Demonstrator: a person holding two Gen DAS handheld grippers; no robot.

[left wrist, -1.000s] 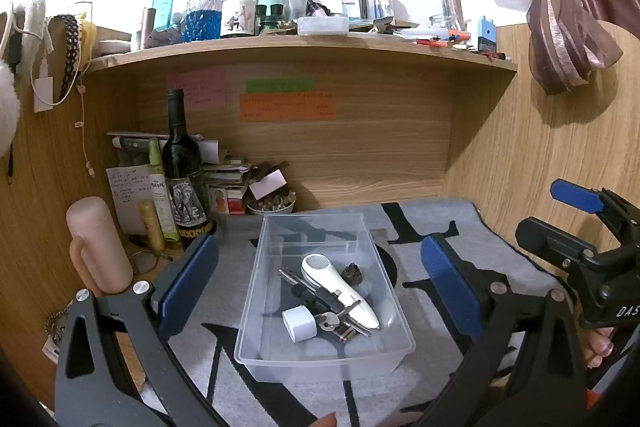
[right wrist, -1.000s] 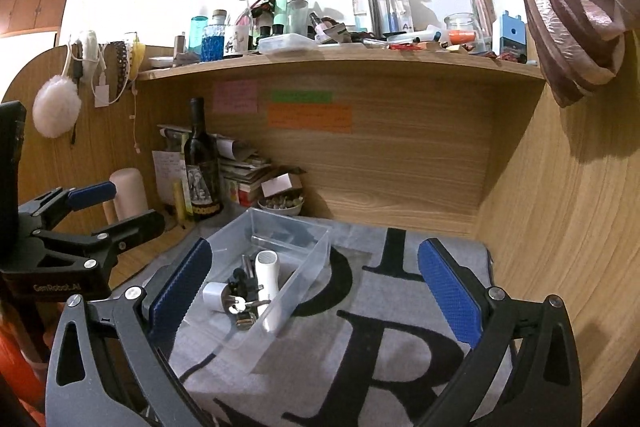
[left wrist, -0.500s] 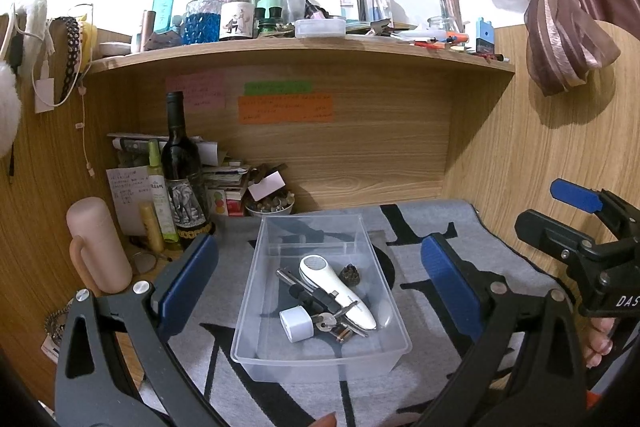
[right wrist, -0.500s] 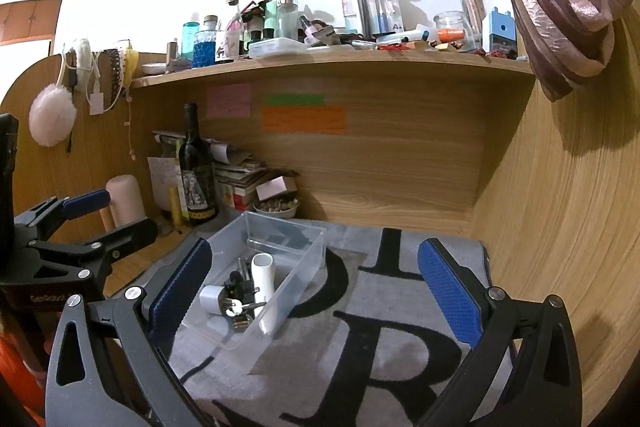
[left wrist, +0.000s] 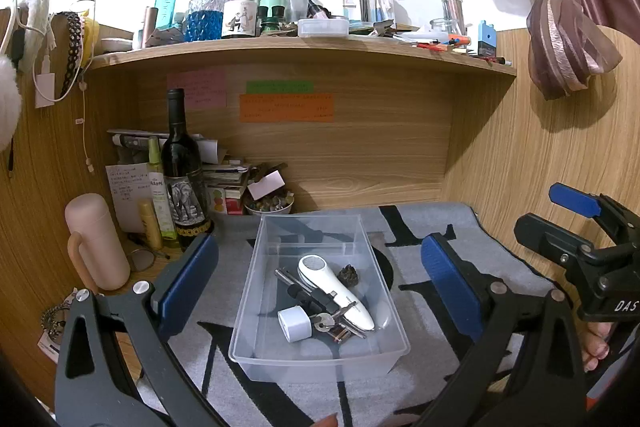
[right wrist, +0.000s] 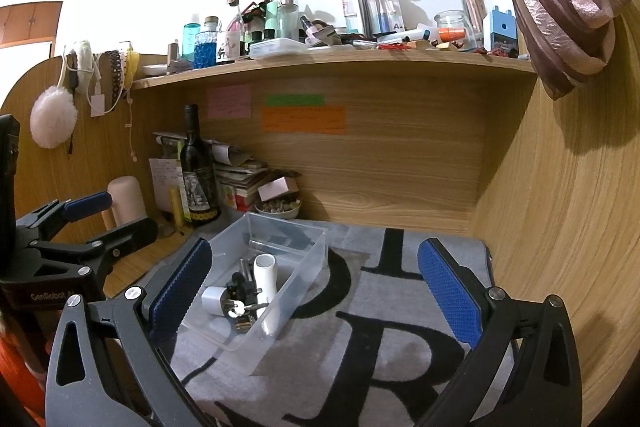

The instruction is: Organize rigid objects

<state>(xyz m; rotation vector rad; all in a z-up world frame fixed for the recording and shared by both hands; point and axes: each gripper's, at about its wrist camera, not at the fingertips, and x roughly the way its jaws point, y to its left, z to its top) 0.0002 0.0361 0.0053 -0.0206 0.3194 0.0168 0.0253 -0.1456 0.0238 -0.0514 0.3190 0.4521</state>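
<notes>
Left wrist view showed the left gripper [left wrist: 318, 283] spread wide and empty, with free grey mat [left wrist: 436, 267] beside it. Between its fingers sat the clear bin [left wrist: 316, 351], holding a white device [left wrist: 334, 285], a white plug [left wrist: 295, 324] and keys [left wrist: 325, 323]. The right gripper [right wrist: 312, 291] was equally wide, with the bin at its left finger.

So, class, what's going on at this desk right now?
A person holds two grippers, both open and empty. The left gripper hovers over a clear bin on the grey mat. The bin already holds a white device, a plug and keys. The right gripper hangs beside it.
</notes>
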